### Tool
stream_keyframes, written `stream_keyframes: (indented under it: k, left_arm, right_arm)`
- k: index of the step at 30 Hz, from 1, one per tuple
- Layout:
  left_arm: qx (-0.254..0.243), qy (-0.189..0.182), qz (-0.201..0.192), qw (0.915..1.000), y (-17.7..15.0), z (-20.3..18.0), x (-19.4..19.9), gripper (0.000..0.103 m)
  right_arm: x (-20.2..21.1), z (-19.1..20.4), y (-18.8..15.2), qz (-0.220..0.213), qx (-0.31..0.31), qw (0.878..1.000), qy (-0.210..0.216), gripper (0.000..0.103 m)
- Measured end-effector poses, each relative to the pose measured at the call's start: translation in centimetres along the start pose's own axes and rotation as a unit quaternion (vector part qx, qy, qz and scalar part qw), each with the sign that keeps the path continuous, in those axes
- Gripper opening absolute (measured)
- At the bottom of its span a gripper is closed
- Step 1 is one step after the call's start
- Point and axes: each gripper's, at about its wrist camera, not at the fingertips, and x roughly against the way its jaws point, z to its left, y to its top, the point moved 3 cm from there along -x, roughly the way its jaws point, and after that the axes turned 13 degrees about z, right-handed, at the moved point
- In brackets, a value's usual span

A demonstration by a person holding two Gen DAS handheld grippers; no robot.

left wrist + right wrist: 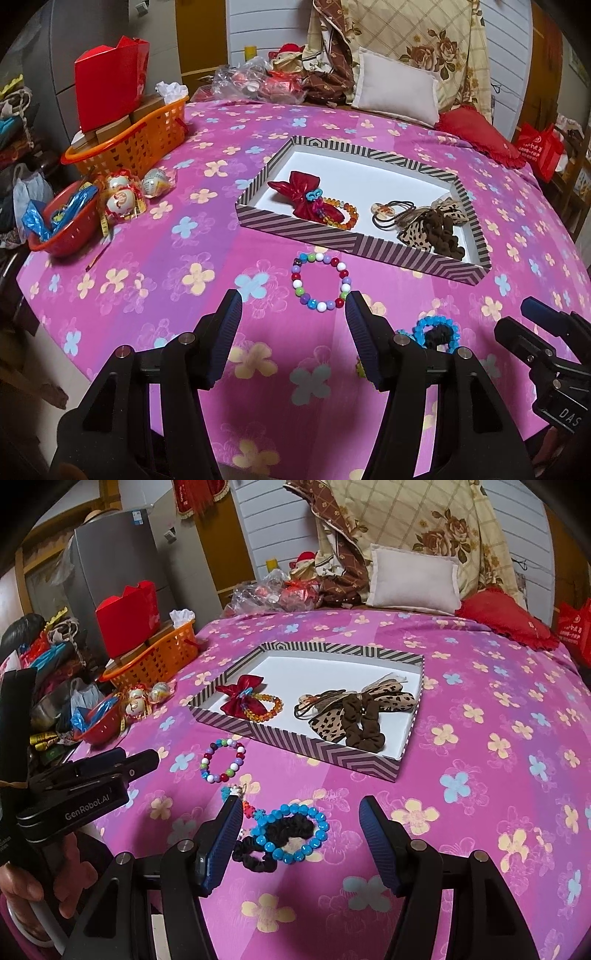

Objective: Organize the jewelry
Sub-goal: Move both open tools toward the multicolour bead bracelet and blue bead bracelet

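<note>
A striped box (295, 227) (280, 738) lies on the pink bedspread; it holds a red pouch (301, 194) (240, 694), an amber bracelet (347, 216) (271, 707), hair ties and leopard and brown scrunchies (439, 229) (364, 720). A multicoloured bead bracelet (320, 282) (222, 755) lies in front of the box. My left gripper (293, 306) is open and empty just short of it. A blue bead bracelet (295, 832) (436, 332) lies over a black scrunchie (258, 856), with a small charm (236, 794) beside it. My right gripper (301, 812) is open around the blue bracelet.
An orange basket (147, 136) (162, 657) with a red box, a red bowl (64, 229) (99, 723) and wrapped balls (122, 195) sit at the left bed edge. Pillows (395, 88) (413, 579) and plastic bags are at the back.
</note>
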Motion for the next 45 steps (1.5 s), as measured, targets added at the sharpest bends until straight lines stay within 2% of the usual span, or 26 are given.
stream_keyframes:
  k: [14, 45]
  left_arm:
    - [0.002, -0.002, 0.0, 1.0, -0.6, -0.2, 0.4, 0.058]
    - [0.012, -0.008, 0.023, 0.9996, -1.0, 0.1, -0.9, 0.058]
  right_arm:
    - [1.0, 0.4, 0.0, -0.007, 0.002, 1.0, -0.013, 0.067]
    - [-0.3, -0.3, -0.4, 0.015, -0.004, 1.0, -0.022, 0.068]
